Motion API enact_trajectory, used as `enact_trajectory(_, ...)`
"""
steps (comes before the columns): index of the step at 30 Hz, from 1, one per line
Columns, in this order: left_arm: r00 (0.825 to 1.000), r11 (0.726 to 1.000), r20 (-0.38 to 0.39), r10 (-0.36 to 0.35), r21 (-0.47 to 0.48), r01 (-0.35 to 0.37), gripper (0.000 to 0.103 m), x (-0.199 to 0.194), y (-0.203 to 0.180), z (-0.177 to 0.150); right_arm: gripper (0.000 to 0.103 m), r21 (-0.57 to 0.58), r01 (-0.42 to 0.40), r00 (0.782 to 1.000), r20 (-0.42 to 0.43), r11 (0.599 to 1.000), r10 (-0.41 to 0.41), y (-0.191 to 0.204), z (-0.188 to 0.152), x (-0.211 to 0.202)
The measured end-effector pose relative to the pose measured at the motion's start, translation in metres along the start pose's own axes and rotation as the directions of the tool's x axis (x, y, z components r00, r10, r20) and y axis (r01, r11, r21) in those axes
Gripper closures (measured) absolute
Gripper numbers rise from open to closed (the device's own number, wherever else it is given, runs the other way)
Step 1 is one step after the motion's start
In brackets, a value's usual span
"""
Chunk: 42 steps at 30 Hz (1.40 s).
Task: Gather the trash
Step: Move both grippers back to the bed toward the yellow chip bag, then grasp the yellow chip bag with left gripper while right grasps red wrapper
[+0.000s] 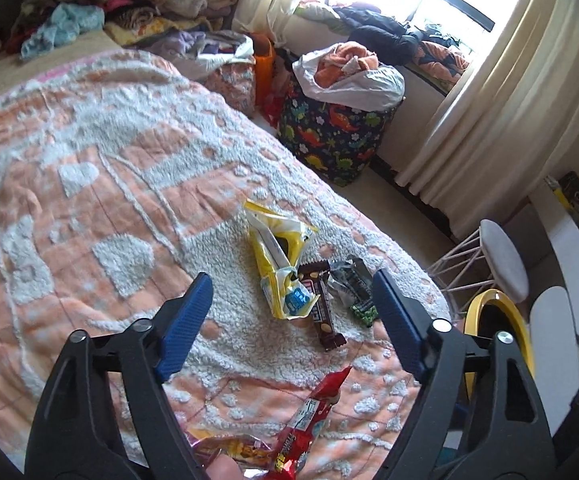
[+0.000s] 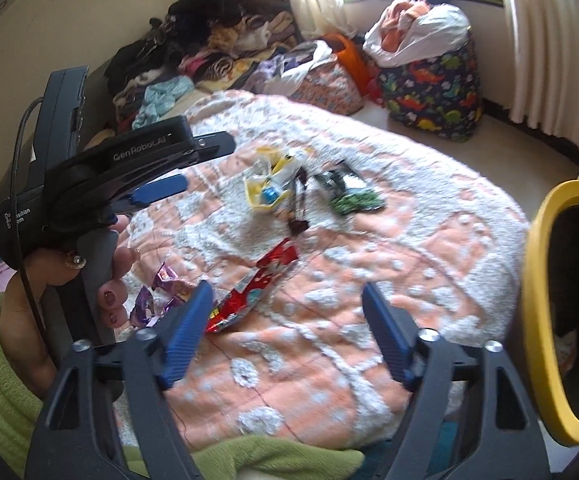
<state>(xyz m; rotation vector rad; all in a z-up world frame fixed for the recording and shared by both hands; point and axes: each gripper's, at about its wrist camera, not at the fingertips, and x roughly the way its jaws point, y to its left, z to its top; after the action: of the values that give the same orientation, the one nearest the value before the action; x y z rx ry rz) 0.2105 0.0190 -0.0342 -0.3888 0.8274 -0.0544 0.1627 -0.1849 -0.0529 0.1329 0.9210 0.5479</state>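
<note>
Yellow bin waits at frame right, likely for dropping; wrappers lie mid-frame on the bedspread. Left gripper and right gripper both spread, holding nothing, aimed down for pickup

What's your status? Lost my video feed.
Left gripper and right gripper open, empty. Wrappers on the blanket: yellow wrapper, red wrapper. Yellow-rimmed bin beside bed. Path unobstructed.

Gripper: jaws apart, empty, above bedspread.
Wrappers: yellow, brown, red.
Bin: right.
</note>
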Motion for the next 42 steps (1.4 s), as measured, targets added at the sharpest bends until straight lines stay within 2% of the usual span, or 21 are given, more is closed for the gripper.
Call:
enact_trajectory(4, 0.999, 1.0, -0.039, -0.012, -0.021, 0.011, 0.045, 0.01, 0.009, 0.0, 0.048, 0.014, -0.025, 0.999, -0.044, 1.0, 0.025, 0.006, 0.005, 0.019)
enact_trajectory(8, 0.998, 0.999, -0.063, -0.017, -0.039, 0.014, 0.051, 0.017, 0.015, 0.001, 0.052, 0.023, -0.046, 0.995, -0.083, 0.999, 0.047, 0.012, 0.009, 0.036)
enact_trajectory(17, 0.991, 0.996, -0.12, -0.052, -0.074, 0.043, 0.053, 0.036, 0.024, 0.004, 0.06, 0.077, -0.051, 0.985, -0.159, 0.996, 0.062, 0.011, 0.015, 0.074)
enact_trajectory(21, 0.987, 0.996, -0.149, -0.062, -0.079, 0.051, 0.056, 0.046, 0.023, 0.001, 0.07, 0.138, -0.062, 0.976, -0.197, 0.988, 0.089, 0.0, 0.011, 0.087)
enact_trajectory(25, 0.982, 0.994, -0.174, -0.069, -0.095, 0.053, 0.056, 0.057, 0.021, -0.002, 0.091, 0.178, -0.101, 0.972, -0.191, 0.979, 0.135, -0.008, 0.009, 0.086)
enact_trajectory(29, 0.978, 0.991, -0.191, -0.082, -0.117, 0.06, 0.063, 0.067, 0.021, -0.004, 0.093, 0.177, -0.115, 0.973, -0.178, 0.977, 0.147, -0.012, 0.006, 0.078)
enact_trajectory(30, 0.977, 0.991, -0.194, -0.084, -0.12, 0.062, 0.069, 0.069, 0.021, -0.006, 0.094, 0.179, -0.116, 0.973, -0.175, 0.977, 0.148, -0.013, 0.003, 0.076)
enact_trajectory(34, 0.978, 0.99, -0.186, -0.09, -0.119, 0.069, 0.077, 0.071, 0.019, -0.009, 0.095, 0.182, -0.125, 0.977, -0.151, 0.975, 0.153, -0.014, 0.001, 0.065)
enact_trajectory(35, 0.98, 0.991, -0.178, -0.083, -0.114, 0.063, 0.082, 0.069, 0.018, -0.01, 0.095, 0.179, -0.123, 0.978, -0.144, 0.976, 0.15, -0.015, 0.001, 0.061)
enact_trajectory(42, 0.988, 0.996, -0.148, -0.051, -0.084, 0.039, 0.086, 0.053, 0.019, -0.013, 0.096, 0.159, -0.125, 0.985, -0.099, 0.979, 0.142, -0.014, 0.005, 0.044)
